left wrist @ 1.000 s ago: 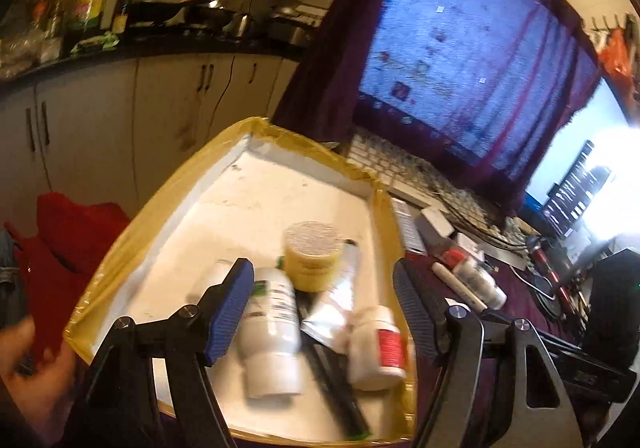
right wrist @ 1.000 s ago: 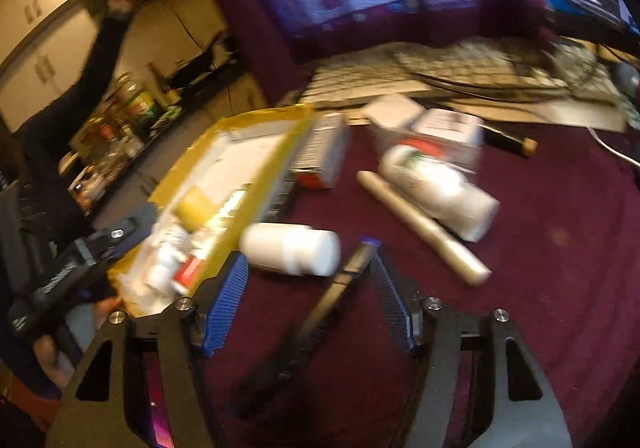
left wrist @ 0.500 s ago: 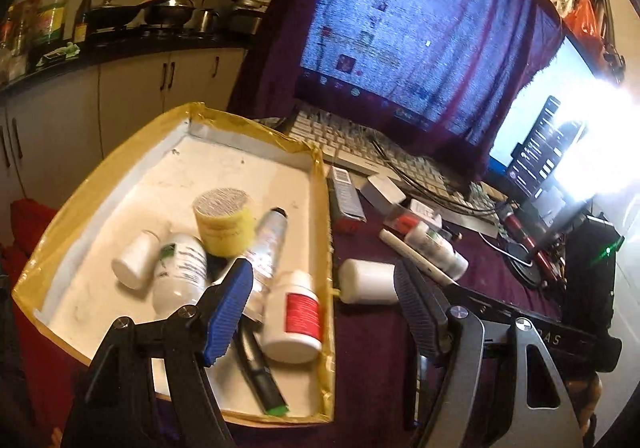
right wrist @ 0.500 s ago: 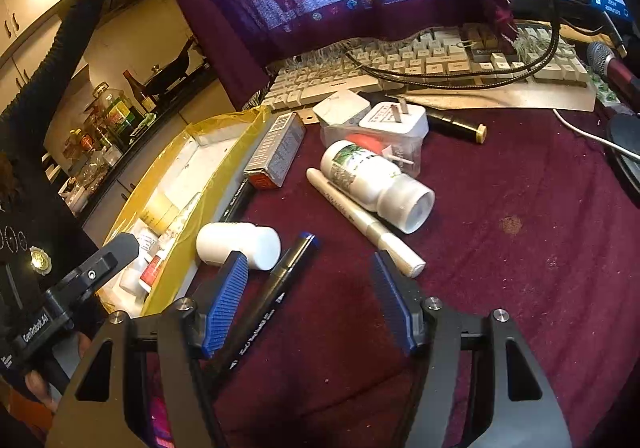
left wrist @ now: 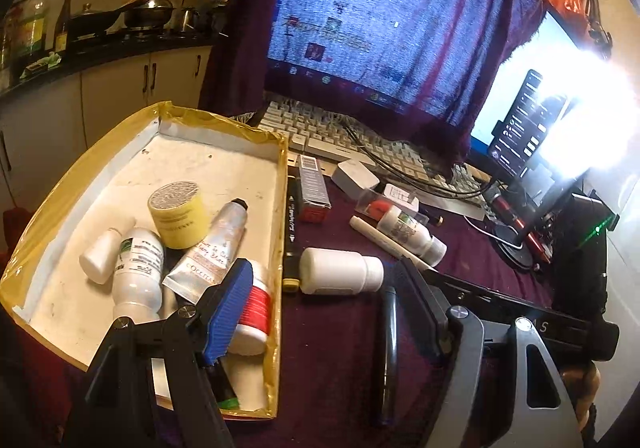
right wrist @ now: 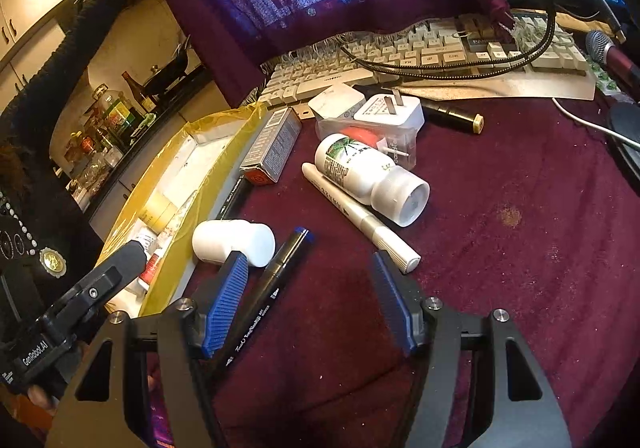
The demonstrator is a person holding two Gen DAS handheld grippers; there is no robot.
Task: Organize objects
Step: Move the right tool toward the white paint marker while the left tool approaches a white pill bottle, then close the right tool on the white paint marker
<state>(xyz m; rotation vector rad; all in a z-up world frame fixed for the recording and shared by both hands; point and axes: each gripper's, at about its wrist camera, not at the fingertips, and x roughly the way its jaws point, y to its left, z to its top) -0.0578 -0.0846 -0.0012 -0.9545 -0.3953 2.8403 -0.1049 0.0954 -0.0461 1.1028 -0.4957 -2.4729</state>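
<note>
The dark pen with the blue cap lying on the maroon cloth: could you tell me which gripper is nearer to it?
Right. The right gripper is open with the dark pen between its fingers; the left gripper, also open, hangs off by the tray.

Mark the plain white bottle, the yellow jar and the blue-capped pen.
plain white bottle (right wrist: 232, 242), right wrist view, middle of its side
yellow jar (left wrist: 178, 216), left wrist view, its side wall
blue-capped pen (right wrist: 276, 264), right wrist view, dark barrel

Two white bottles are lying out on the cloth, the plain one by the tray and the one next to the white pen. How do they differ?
The plain white bottle has no label showing; the labelled bottle carries a green leaf print and text. The plain one lies beside the yellow tray, close to the right gripper; the labelled one lies farther off, against the white pen. Both lie on their sides, white, capped.
</note>
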